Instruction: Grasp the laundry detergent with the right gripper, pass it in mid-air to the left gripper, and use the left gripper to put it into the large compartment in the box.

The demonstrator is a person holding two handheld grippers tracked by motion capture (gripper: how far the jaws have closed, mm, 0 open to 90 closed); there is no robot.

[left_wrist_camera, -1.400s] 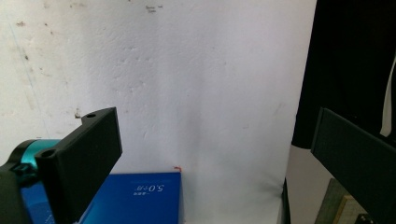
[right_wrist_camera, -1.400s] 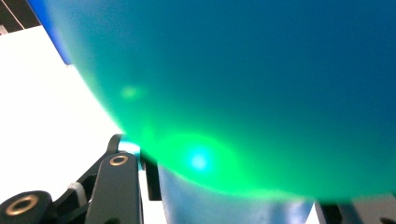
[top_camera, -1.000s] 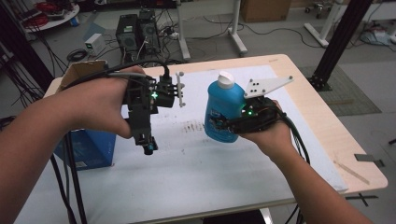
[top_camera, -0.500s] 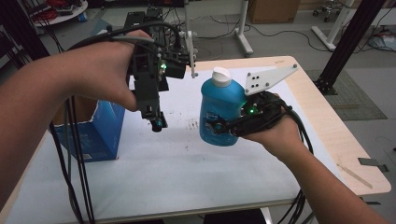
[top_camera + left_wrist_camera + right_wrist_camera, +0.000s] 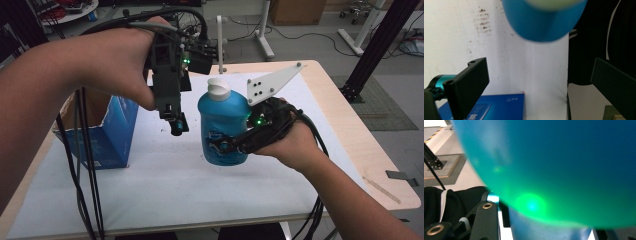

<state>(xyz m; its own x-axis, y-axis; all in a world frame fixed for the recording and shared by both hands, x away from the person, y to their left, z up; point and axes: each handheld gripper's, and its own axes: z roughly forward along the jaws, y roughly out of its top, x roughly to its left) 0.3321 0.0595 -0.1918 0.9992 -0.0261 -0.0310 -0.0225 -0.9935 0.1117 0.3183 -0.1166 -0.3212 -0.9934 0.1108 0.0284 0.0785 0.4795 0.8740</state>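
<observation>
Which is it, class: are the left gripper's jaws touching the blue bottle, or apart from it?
Apart. In the left gripper view the left gripper has its jaws spread wide with white table between them, and the blue bottle sits beyond their tips.

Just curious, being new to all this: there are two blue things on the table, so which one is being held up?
The blue bottle with the white cap, clamped in the right gripper. The blue box stands untouched at the table's left edge.

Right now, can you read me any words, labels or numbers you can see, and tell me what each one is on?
Bottle: a small label low on its front, too blurred to read.
Blue box: white print, seen upside down in the left gripper view; too small and blurred to read.
Nothing else carries legible text.
</observation>
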